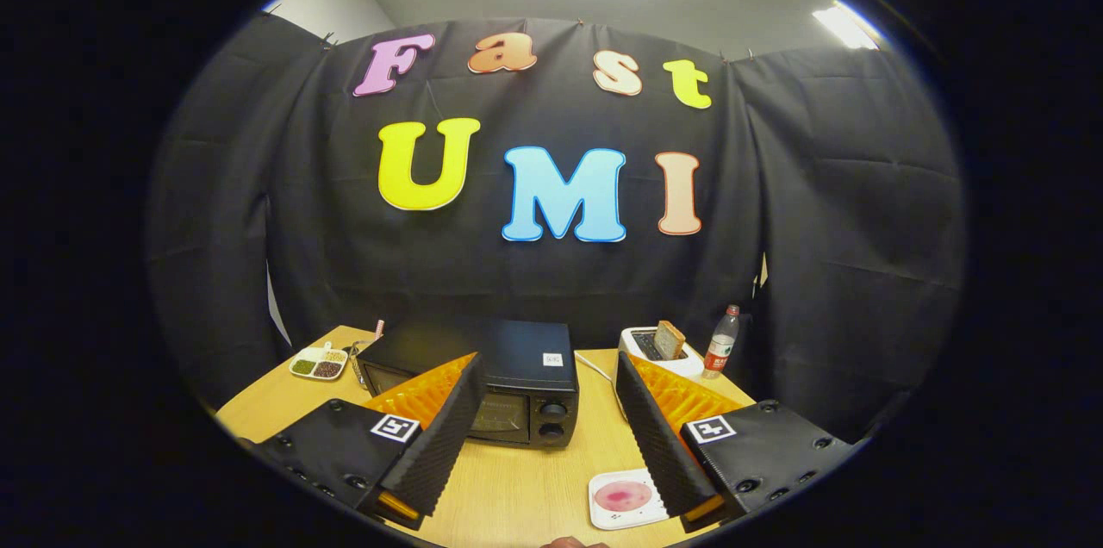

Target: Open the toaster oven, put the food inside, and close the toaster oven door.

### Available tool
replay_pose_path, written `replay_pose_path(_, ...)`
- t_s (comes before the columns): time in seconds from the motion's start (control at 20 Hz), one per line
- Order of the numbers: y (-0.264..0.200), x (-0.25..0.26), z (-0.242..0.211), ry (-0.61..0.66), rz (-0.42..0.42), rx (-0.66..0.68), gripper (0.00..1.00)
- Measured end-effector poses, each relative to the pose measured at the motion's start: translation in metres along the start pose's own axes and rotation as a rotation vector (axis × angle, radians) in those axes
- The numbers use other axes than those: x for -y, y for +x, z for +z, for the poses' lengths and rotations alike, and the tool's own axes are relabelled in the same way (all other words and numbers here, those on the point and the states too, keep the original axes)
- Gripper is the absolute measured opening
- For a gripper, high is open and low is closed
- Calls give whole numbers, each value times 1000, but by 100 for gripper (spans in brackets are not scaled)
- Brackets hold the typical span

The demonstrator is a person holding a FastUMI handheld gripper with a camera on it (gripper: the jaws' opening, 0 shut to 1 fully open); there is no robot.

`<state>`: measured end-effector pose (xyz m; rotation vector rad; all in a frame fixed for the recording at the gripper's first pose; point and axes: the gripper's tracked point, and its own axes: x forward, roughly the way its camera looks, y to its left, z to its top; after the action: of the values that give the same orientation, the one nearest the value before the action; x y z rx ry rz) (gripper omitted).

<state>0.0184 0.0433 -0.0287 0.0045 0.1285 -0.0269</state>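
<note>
A black toaster oven (508, 384) stands on the wooden table (517, 479), door shut, two knobs on its right side. It lies beyond my left finger, which covers part of its glass door. A white square plate (625, 499) with a pink round piece of food on it rests on the table just inside my right finger (659, 445). My gripper (543, 436) is held above the table with its fingers wide apart and nothing between them.
A white pop-up toaster (662, 351) with a slice of bread in it stands behind the right finger, and a plastic bottle (722, 343) next to it. A small divided dish (318, 363) of grains sits at the table's far left corner. Black cloth walls surround the table.
</note>
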Motion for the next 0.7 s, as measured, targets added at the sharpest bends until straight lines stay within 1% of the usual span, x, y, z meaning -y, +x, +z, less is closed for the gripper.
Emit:
replay_pose_path(0.15, 18, -18, 2, -1, -14, -19, 97)
replay_pose_path(0.35, 42, -46, -2, -17, -4, -37, 97)
replay_pose_path(0.45, 54, -60, -11, -22, 5, -59, 97)
replay_pose_path(0.7, 91, -92, -40, 15, 15, -126, 97)
